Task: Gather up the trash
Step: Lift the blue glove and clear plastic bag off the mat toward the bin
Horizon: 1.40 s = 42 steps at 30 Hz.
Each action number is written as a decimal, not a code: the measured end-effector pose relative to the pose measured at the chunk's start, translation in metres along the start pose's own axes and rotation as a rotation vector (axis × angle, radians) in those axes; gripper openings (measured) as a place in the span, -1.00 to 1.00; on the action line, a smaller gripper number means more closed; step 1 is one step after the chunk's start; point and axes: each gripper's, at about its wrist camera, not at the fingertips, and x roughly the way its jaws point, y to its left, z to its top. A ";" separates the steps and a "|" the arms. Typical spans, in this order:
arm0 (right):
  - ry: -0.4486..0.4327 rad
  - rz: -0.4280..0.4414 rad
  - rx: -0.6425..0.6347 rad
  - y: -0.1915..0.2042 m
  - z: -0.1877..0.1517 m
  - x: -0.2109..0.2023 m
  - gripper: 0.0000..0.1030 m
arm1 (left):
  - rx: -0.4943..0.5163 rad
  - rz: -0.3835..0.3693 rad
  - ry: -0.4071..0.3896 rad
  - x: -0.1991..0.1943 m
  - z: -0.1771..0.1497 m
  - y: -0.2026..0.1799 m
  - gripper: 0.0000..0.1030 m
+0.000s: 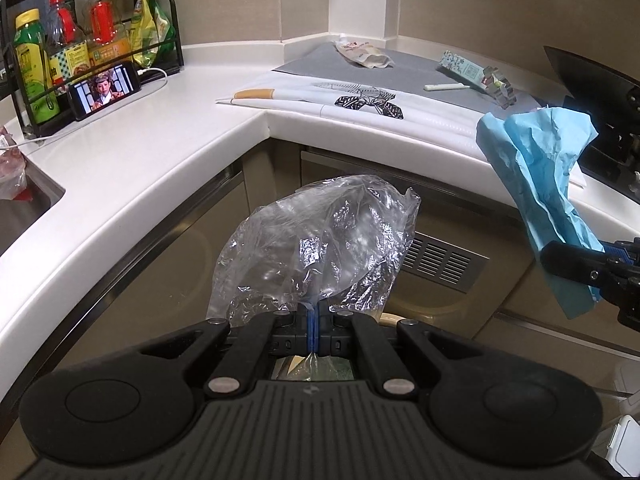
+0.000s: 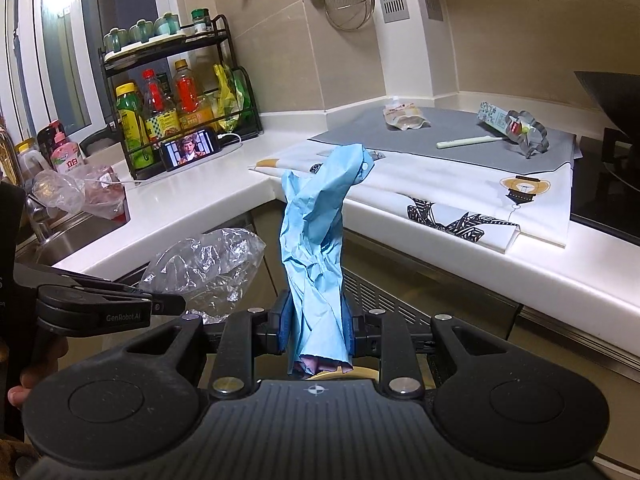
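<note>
- Off the worktop's (image 2: 224,200) inner corner, in front of the cabinet doors, both pieces of trash are held in the air.
- Left gripper (image 1: 313,322): pads fully together, pinching a clear plastic bag (image 1: 320,236).
- Right gripper (image 2: 316,330): clamped on a crumpled blue paper (image 2: 316,240) standing upright.
- On the grey mat (image 2: 448,128) at the worktop's back edge: a food pouch (image 2: 404,118), a white stick (image 2: 468,142).
- Far left corner: a bottle rack (image 2: 180,92), a phone (image 2: 192,152).

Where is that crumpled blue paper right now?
The blue paper is clamped in the right gripper, held in the air before the counter's corner, with the clear plastic bag just to its left.
</note>
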 end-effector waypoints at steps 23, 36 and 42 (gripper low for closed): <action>0.036 0.000 -0.027 0.003 -0.001 0.011 -0.47 | 0.004 0.002 0.029 0.009 0.000 -0.003 -1.00; 0.052 -0.003 -0.023 0.002 -0.001 0.017 -0.47 | 0.003 0.005 0.047 0.014 0.001 -0.004 -1.00; 0.062 -0.012 -0.024 0.001 -0.002 0.022 -0.47 | -0.001 0.007 0.060 0.020 -0.001 -0.002 -1.00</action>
